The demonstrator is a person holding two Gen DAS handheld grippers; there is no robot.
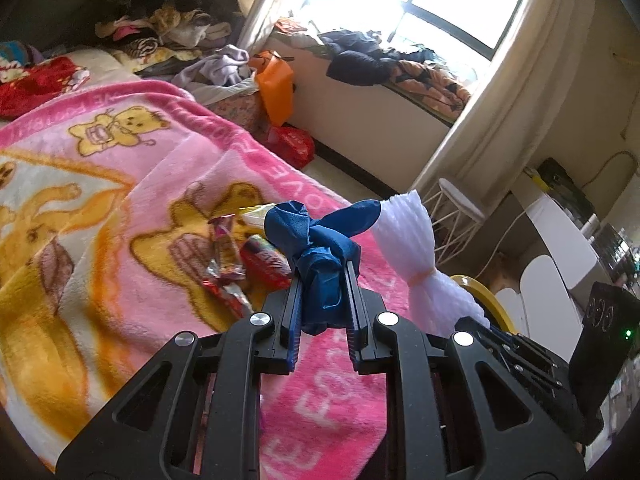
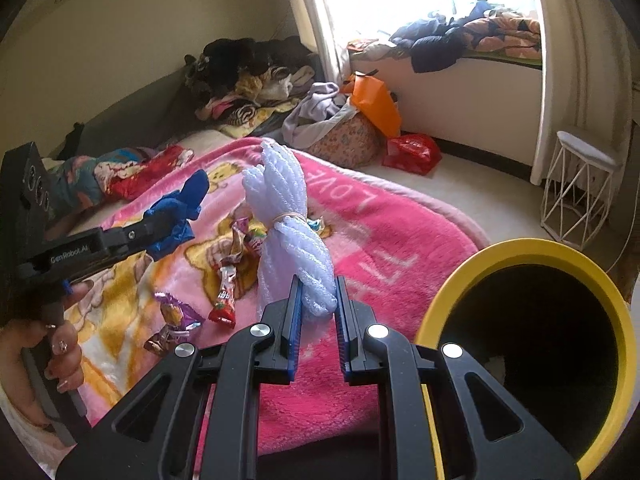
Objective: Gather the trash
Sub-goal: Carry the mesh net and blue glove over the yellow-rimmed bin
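Observation:
My left gripper [image 1: 322, 276] is shut on a crumpled blue glove [image 1: 316, 240] and holds it above the pink blanket [image 1: 120, 184]; it also shows in the right wrist view [image 2: 172, 220]. My right gripper [image 2: 316, 292] is shut on a white foam net bundle [image 2: 288, 216] tied with a rubber band, also seen in the left wrist view [image 1: 416, 256]. Several candy wrappers [image 2: 226, 296] lie on the blanket, in the left wrist view [image 1: 228, 268] just beyond the glove. A yellow-rimmed bin [image 2: 532, 344] stands open at my right, beside the bed.
Piles of clothes [image 2: 256, 80] sit at the bed's far end. An orange bag [image 2: 376, 104] and a red bag [image 2: 412, 152] lie on the floor. A white wire stool [image 2: 580, 192] stands by the curtain. More clothes lie on the window ledge [image 2: 480, 36].

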